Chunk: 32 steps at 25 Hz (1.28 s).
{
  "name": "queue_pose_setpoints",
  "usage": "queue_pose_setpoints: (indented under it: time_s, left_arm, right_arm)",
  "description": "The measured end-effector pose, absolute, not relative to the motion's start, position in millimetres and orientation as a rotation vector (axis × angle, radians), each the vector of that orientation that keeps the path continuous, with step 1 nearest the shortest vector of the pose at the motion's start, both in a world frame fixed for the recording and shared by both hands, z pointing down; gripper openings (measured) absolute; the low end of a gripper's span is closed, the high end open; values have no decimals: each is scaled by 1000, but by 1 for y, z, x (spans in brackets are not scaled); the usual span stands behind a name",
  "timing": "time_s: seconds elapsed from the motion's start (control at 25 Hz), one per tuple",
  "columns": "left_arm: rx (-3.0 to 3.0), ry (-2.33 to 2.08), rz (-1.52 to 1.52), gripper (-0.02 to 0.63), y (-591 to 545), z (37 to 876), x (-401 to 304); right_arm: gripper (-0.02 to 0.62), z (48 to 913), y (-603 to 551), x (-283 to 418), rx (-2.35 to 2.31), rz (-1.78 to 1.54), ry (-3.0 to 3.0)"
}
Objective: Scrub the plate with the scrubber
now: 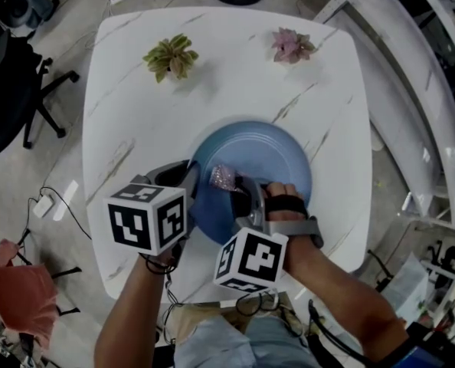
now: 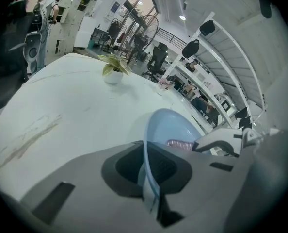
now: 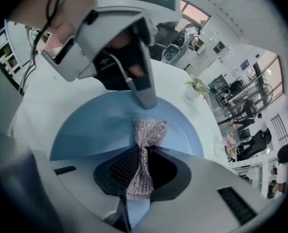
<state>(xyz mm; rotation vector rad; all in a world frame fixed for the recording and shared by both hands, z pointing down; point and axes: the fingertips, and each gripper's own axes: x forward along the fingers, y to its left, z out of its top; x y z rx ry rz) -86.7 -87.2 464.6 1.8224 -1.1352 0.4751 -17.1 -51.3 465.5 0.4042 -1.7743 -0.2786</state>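
We have the left gripper [image 2: 149, 181] clamped on the rim of the plate [image 1: 277, 153] at the table's [image 1: 212, 75] near side, right gripper [image 3: 140, 174] pinching the scrubber [image 3: 149, 131] against its face; scrubbing seemingly under way, unfinished.

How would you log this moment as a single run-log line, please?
left gripper: clamps plate rim | right gripper: grips scrubber | scrubber: over plate's inner face | plate: on white table

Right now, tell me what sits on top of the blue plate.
A silvery scrubber, pinched in the right gripper, rests on the plate. The left gripper clamps its rim. The plate's surface beneath the scrubber and jaws is hidden.
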Motion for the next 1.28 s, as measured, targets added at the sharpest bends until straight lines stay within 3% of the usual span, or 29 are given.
queue_pose_setpoints:
  time_s: [0.16,0.36,0.48,0.6,0.84,1.04,1.28]
  left_arm:
    - [1821,-1144,469,17,-89,465,-87]
    - [1801,-1179,512,26,-80,471,-88]
    - [1784,-1209,610,137,-62,465,-97]
    - [1791,-1328,637,127,-52,432,-127]
    - [2100,-1665,231,20,-67,224,-130]
    - [2415,-1976,-112,11,-69,29,-114]
    - [2549,-2138,-214,8,-52,-30,-89]
  right_arm:
    - [74,467,-10,-22,292,-266,-1797]
    - [75,460,48,-2,113,-11,-1778]
    - [75,418,52,8,102,73,-1833]
    - [77,359,29,12,183,143,-1976]
    - [84,199,-44,25,615,147,-2421]
    - [91,51,-80,24,1056,-58,-2771]
    - [92,-2,-75,20,1279,-288,-2850]
